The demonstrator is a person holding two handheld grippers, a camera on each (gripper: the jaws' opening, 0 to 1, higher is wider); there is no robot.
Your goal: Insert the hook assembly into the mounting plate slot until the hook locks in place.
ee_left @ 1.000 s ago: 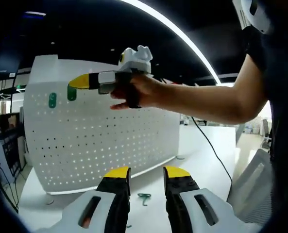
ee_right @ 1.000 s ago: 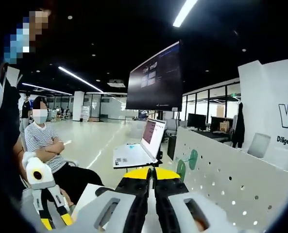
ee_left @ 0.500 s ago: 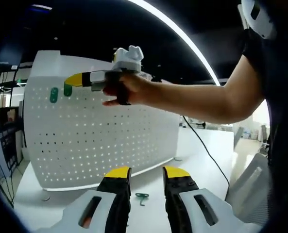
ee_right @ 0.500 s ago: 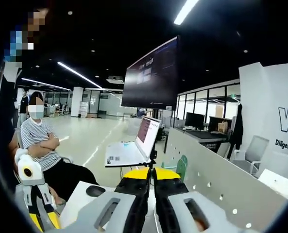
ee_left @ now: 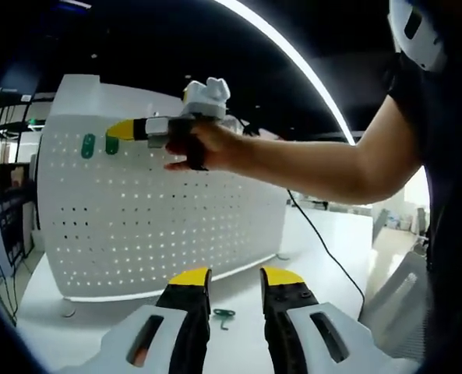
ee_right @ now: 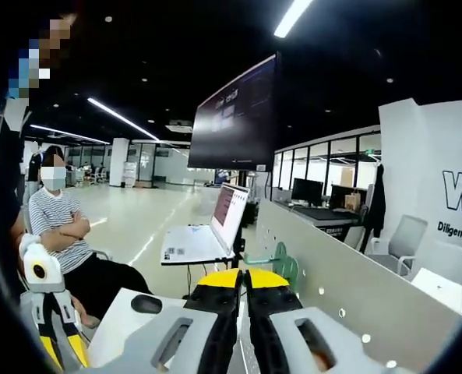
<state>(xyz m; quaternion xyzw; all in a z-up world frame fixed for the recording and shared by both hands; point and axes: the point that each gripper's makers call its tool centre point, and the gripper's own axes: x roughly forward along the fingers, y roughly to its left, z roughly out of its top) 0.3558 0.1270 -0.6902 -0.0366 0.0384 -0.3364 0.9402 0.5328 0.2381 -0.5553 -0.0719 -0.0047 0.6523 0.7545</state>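
A white perforated mounting plate (ee_left: 160, 210) stands upright on the table. Two green hooks (ee_left: 88, 145) (ee_left: 111, 144) sit in its top row. A person's hand holds my right gripper (ee_left: 129, 129) against that row, its yellow tip just right of the nearer hook. In the right gripper view my right gripper (ee_right: 243, 279) is shut with nothing visible between the jaws, and a green hook (ee_right: 281, 261) sits on the plate (ee_right: 347, 312) just ahead of them. My left gripper (ee_left: 234, 279) hovers open and empty over the table; a loose green hook (ee_left: 223, 315) lies below it.
The plate rests on a white table (ee_left: 324, 265) with a black cable (ee_left: 328, 234) across it. Past the plate stand a laptop (ee_right: 207, 234) and a dark monitor (ee_right: 234, 125). A seated person (ee_right: 59, 234) is behind; a mouse (ee_right: 146, 304) lies on a white surface.
The right gripper has edged along the plate's top row toward the green hooks, which now sit closer ahead of its jaws. The left gripper has stayed open and nearly still.
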